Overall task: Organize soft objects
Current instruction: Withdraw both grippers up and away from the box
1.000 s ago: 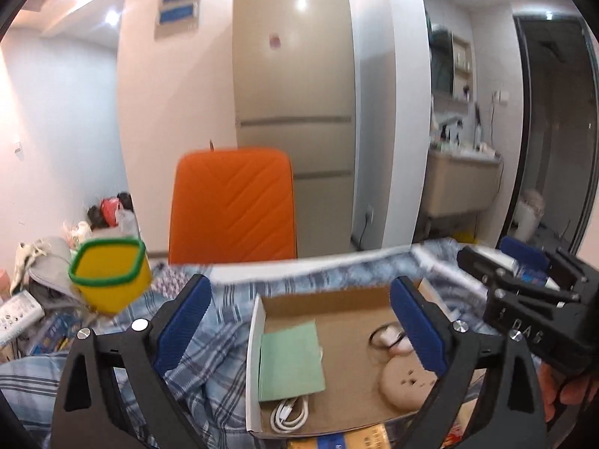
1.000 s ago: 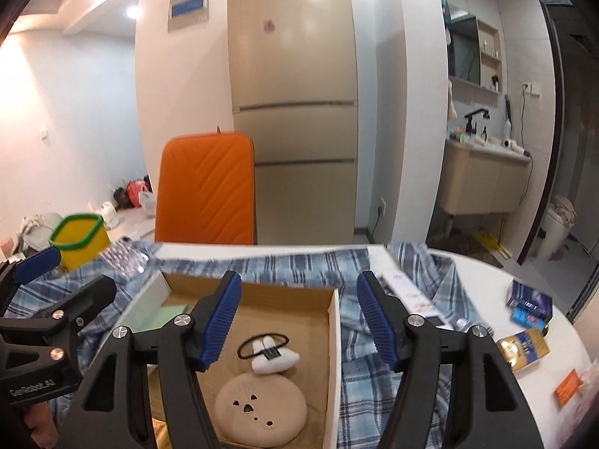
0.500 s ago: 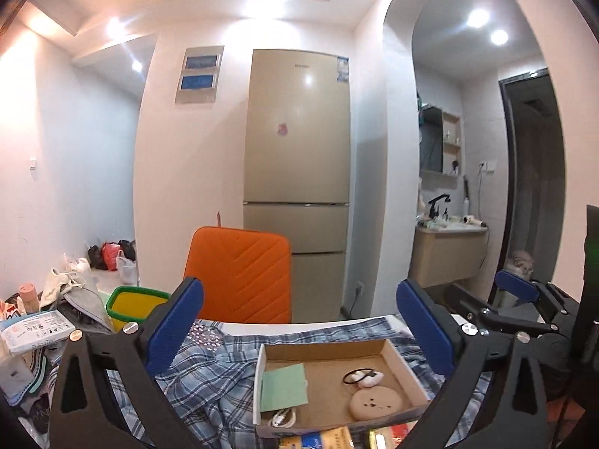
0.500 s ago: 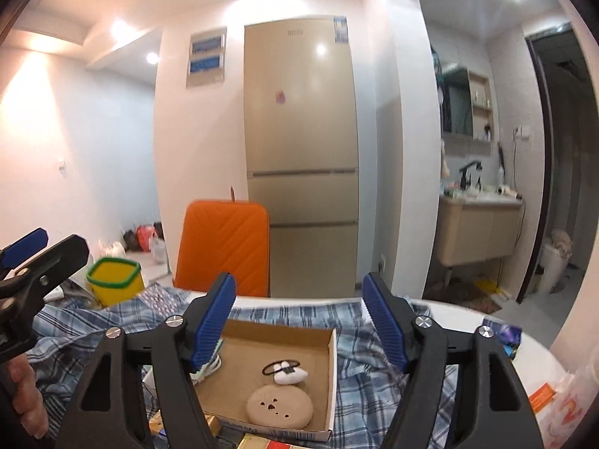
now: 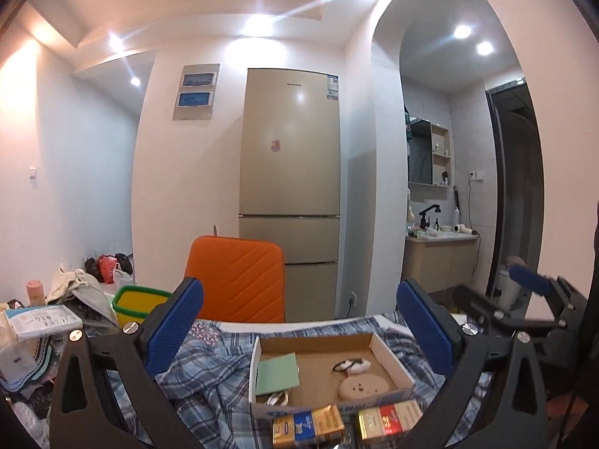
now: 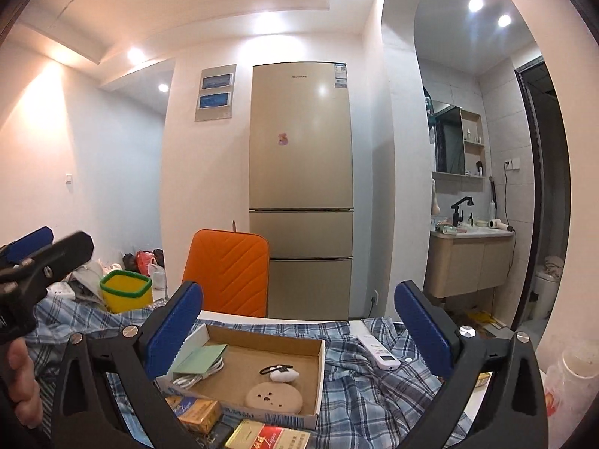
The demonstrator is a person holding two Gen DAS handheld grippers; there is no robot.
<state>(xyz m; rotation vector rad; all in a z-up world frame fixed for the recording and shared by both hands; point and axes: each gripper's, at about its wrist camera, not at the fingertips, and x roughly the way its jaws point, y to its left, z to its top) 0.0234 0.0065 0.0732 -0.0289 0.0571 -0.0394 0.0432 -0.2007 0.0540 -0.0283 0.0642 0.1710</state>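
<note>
Right wrist view: cardboard box (image 6: 262, 340) framed by the opening right gripper (image 6: 299, 331), nothing between.
Left gripper (image 5: 299, 329) is held spread and empty above that box.

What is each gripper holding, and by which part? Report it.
Nothing. The left gripper stands open and empty; the right gripper's jaws are opening, nothing between them.
</note>
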